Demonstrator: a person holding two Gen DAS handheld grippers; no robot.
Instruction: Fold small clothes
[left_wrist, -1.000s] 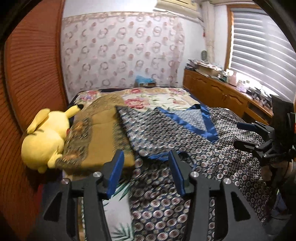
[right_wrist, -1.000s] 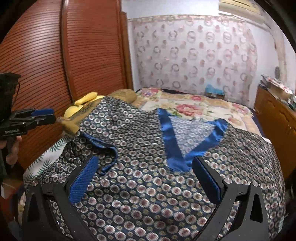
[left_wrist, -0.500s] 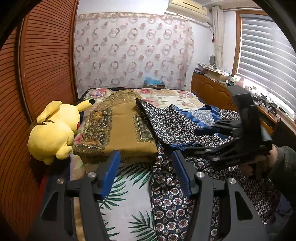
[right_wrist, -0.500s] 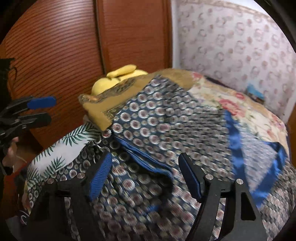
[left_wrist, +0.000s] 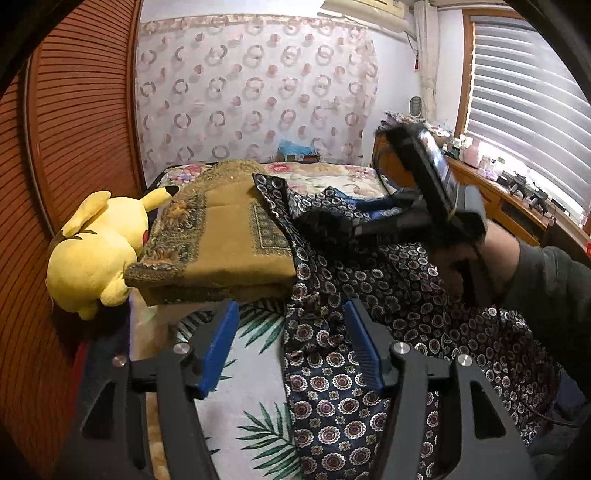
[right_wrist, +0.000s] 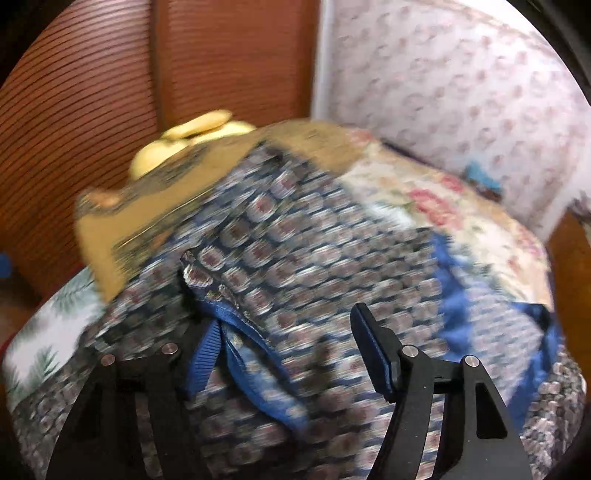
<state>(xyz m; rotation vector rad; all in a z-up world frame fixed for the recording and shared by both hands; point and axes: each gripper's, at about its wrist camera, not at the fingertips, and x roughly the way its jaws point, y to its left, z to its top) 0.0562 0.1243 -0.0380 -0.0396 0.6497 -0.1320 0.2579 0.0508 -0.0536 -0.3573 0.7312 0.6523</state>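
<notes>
A dark navy patterned garment (left_wrist: 369, 325) with blue satin trim lies rumpled on the bed; it fills the right wrist view (right_wrist: 314, 266), which is motion-blurred. My left gripper (left_wrist: 291, 343) is open, low over the garment's left edge, holding nothing. My right gripper (right_wrist: 284, 350) is open, its jaws wide apart around the blue-trimmed armhole edge (right_wrist: 255, 339). In the left wrist view the right gripper (left_wrist: 436, 206) reaches left over the garment's upper part, its tips hidden in fabric.
A folded ochre blanket (left_wrist: 221, 236) and a yellow plush toy (left_wrist: 96, 247) lie on the bed's left. The leaf-print sheet (left_wrist: 251, 398) shows at the front. A wooden slatted wardrobe (left_wrist: 66, 147) stands left, a cabinet (left_wrist: 517, 206) under the window right.
The right gripper has swung left across the garment toward the armhole and its view has blurred. The left gripper has drawn back and lower. The garment is more bunched up.
</notes>
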